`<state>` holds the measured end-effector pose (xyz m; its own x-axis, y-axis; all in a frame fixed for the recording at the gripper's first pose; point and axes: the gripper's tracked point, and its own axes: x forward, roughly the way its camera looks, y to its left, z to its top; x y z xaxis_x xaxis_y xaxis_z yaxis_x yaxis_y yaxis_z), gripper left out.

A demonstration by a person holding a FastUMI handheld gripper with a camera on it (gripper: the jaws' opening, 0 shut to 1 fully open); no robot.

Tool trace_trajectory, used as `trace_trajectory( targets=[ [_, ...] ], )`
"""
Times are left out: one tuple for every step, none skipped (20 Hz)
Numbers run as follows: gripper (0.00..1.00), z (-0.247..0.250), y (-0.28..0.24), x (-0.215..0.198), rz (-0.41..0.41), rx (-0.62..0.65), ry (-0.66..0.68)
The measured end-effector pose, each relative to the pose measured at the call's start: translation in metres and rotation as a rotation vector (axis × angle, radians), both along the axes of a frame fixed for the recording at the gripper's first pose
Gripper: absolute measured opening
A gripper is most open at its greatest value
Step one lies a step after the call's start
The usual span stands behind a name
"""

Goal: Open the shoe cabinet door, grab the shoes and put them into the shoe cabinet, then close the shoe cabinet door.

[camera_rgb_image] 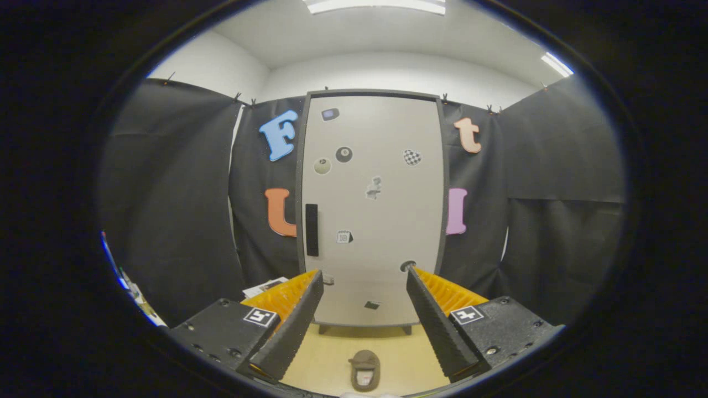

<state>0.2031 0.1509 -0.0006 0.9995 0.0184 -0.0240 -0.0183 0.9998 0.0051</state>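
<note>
1. Straight ahead of us, we are facing the shoe cabinet (371, 210), a tall pale unit in a dark frame, standing upright on short feet against the black cloth wall (171, 204).
2. We are seeing its door (381, 221) lying flat and shut in the frame, with a dark vertical handle (312, 229) sitting near its left edge, about midway up.
3. We are noticing several small stickers (343, 154) scattered across the door front.
4. We are holding the gripper (365, 279) with its fingers (298, 309) spread well apart, clamping nothing; the gap between them is showing the lower part of the cabinet and the floor.
5. We are seeing both fingertips overlapping the bottom part of the door in our view, though we cannot tell whether they are touching it.
6. We are looking down at one shoe (365, 370), a brownish slipper, lying on the light wooden floor (409, 348) between the fingers, nearer to us than the cabinet and apart from it.
7. We are catching some printed papers (265, 286) lying low on the left, just beside the left finger, near the foot of the cloth wall.
</note>
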Motion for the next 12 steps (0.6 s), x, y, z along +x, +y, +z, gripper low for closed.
trace_trajectory(
  targets=[
    [0.99, 0.002, 0.010, 0.017, 0.013, 0.002, 0.006],
    [0.99, 0.001, 0.020, 0.032, 0.026, 0.008, 0.005],
    [0.99, 0.000, 0.029, 0.049, 0.041, 0.013, 0.015],
    [0.99, -0.001, 0.039, 0.066, 0.059, 0.015, 0.019],
    [0.99, -0.002, 0.048, 0.083, 0.075, 0.016, 0.025],
    [0.99, -0.003, 0.056, 0.099, 0.087, 0.018, 0.021],
    [0.99, -0.004, 0.063, 0.114, 0.095, 0.021, 0.024],
    [0.99, -0.006, 0.071, 0.129, 0.110, 0.024, 0.039],
    [0.99, -0.010, 0.077, 0.147, 0.120, 0.031, 0.052],
    [0.99, -0.010, 0.080, 0.165, 0.119, 0.039, 0.052],
    [0.99, -0.010, 0.082, 0.183, 0.116, 0.035, 0.054],
    [0.99, -0.010, 0.083, 0.199, 0.107, 0.025, 0.053]
  ],
)
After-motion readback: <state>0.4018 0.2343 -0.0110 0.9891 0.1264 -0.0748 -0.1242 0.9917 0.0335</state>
